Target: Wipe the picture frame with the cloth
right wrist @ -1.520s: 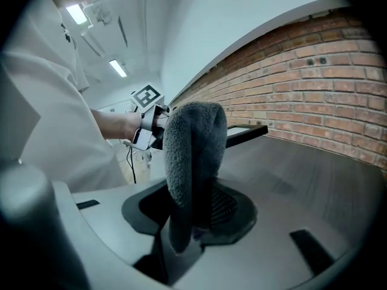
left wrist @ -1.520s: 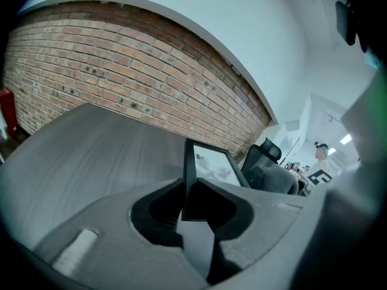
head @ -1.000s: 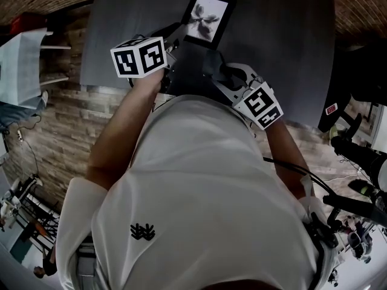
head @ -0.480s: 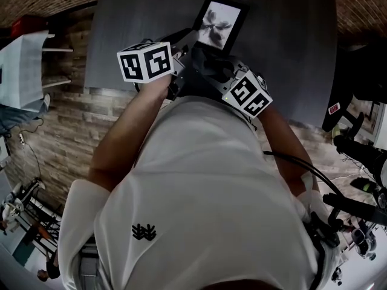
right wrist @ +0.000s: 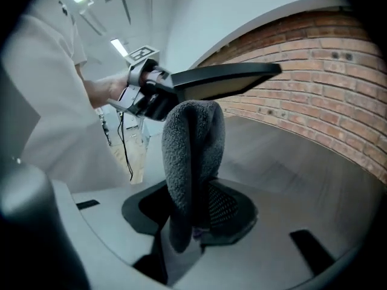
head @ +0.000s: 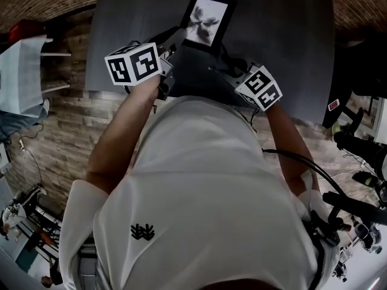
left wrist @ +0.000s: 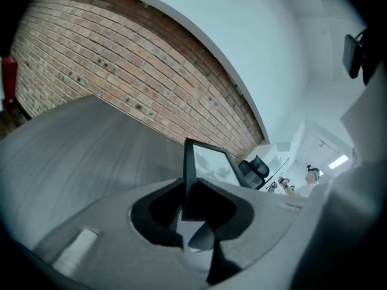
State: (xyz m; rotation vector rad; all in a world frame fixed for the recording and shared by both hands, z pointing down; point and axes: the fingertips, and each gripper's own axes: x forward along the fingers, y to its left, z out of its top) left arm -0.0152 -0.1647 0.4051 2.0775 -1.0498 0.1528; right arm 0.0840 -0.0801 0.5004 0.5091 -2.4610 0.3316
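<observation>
Nearest, the right gripper (right wrist: pixel 195 219) clamps a folded grey cloth (right wrist: pixel 190 150), whose top rises just under the picture frame (head: pixel 205 22). At 10 o'clock from it, the left gripper (left wrist: pixel 192 189) grips the frame's edge, holding it off the grey table (head: pixel 290 47). The frame is thin and black around a pale, blurry print. Open tabletop spreads at 3 and 9 o'clock. A brick wall (left wrist: pixel 121 59) bounds the far edge.

Grey table (head: pixel 290 53) (faint wood grain); picture frame (head: pixel 205 22) clear above it
</observation>
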